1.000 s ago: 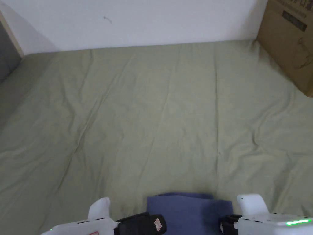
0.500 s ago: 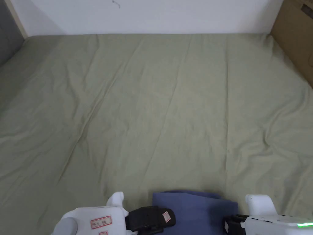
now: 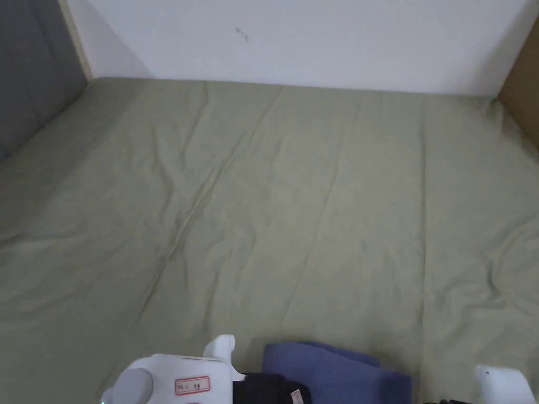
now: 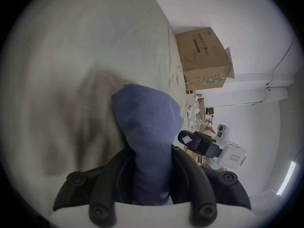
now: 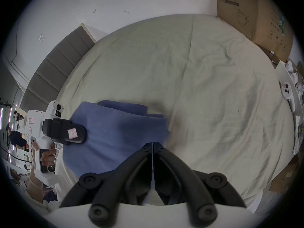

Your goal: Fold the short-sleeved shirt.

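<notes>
The blue short-sleeved shirt (image 3: pixel 337 373) is folded into a small thick bundle at the near edge of the bed. My left gripper (image 4: pixel 150 149) is shut on one end of it, and the cloth (image 4: pixel 144 116) bulges out past the jaws. It grips the shirt's left side, as seen from the head (image 3: pixel 273 392) and from the right gripper view (image 5: pixel 72 132). My right gripper (image 5: pixel 153 143) has its jaws pressed together at the shirt's right edge (image 5: pixel 118 132), with no cloth visible between them. It sits beside the bundle in the left gripper view (image 4: pixel 185 138).
The bed has a creased pale green sheet (image 3: pixel 295 210) reaching back to a white wall. A large cardboard box (image 5: pixel 256 17) stands at the far right corner, a grey headboard (image 3: pixel 31 68) at the left. A side table with a white controller (image 5: pixel 287 95) is on the right.
The head camera has swung left, so the box has slid out to the right. The left gripper's white body has come further into the picture and reaches slightly further over the shirt.
</notes>
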`<state>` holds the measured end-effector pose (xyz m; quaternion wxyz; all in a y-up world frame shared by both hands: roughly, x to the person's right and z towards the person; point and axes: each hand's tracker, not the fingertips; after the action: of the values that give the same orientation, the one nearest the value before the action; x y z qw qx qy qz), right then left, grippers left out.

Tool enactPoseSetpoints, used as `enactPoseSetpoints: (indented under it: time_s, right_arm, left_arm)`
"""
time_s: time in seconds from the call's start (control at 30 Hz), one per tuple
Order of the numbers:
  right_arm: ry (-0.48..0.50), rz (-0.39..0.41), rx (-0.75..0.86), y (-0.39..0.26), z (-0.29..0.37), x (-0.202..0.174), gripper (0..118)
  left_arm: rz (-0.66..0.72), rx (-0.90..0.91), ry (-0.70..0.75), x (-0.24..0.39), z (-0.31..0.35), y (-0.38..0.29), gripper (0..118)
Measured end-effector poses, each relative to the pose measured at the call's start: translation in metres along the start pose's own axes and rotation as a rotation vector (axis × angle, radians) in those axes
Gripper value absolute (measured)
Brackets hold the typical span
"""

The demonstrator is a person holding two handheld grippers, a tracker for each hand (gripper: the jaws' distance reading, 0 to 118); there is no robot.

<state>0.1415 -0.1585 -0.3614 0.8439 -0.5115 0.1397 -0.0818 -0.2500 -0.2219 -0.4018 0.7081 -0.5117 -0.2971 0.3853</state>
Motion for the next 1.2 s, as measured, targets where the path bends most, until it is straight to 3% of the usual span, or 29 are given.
enactPoseSetpoints:
  time_s: [0.23,0.33,0.47,0.67,0.7,0.77,0.87,0.97,1.03,1.13,1.17,1.2]
  right_arm:
    - [0.012,0.024,-0.024,0.002,-0.01,-0.017,2]
    - [0.005,0.06,-0.052,0.001,-0.017,-0.025,2]
    - [-0.017,0.087,-0.072,0.0,-0.019,-0.027,2]
    - [-0.025,-0.004,-0.103,-0.001,-0.022,-0.011,2]
    - [-0.022,-0.019,-0.101,-0.001,-0.022,-0.007,2]
    - [-0.019,-0.037,-0.099,0.0,-0.02,-0.002,2]
    - [-0.033,-0.037,-0.092,0.002,-0.017,0.001,2]
    - [-0.031,-0.039,-0.089,0.005,-0.014,-0.009,2]
    - [-0.023,-0.041,-0.08,0.005,-0.014,-0.013,2]
    - [0.003,-0.033,-0.07,0.004,-0.011,-0.014,2]
    - [0.008,-0.025,-0.063,0.004,-0.008,-0.017,2]
    - [0.017,-0.017,-0.056,0.003,-0.005,-0.02,2]
  left_arm:
    - [-0.086,0.124,0.366,-0.036,0.13,0.081,29]
    - [-0.086,0.136,0.578,-0.054,0.18,0.122,29]
    - [-0.195,0.132,0.963,-0.066,0.22,0.173,29]
    - [-0.22,0.067,1.302,-0.099,0.245,0.207,29]
    - [-0.221,0.071,1.393,-0.103,0.247,0.21,35]
    - [-0.24,0.139,1.491,-0.102,0.255,0.206,67]
    - [-0.167,0.245,1.379,-0.091,0.273,0.201,90]
    - [-0.095,0.312,1.263,-0.074,0.281,0.19,94]
    - [-0.096,0.377,1.182,-0.059,0.28,0.181,87]
    - [-0.118,0.423,1.0,-0.028,0.265,0.158,12]
    - [-0.14,0.439,0.956,-0.016,0.256,0.146,4]
    - [-0.176,0.454,0.908,-0.002,0.247,0.134,3]
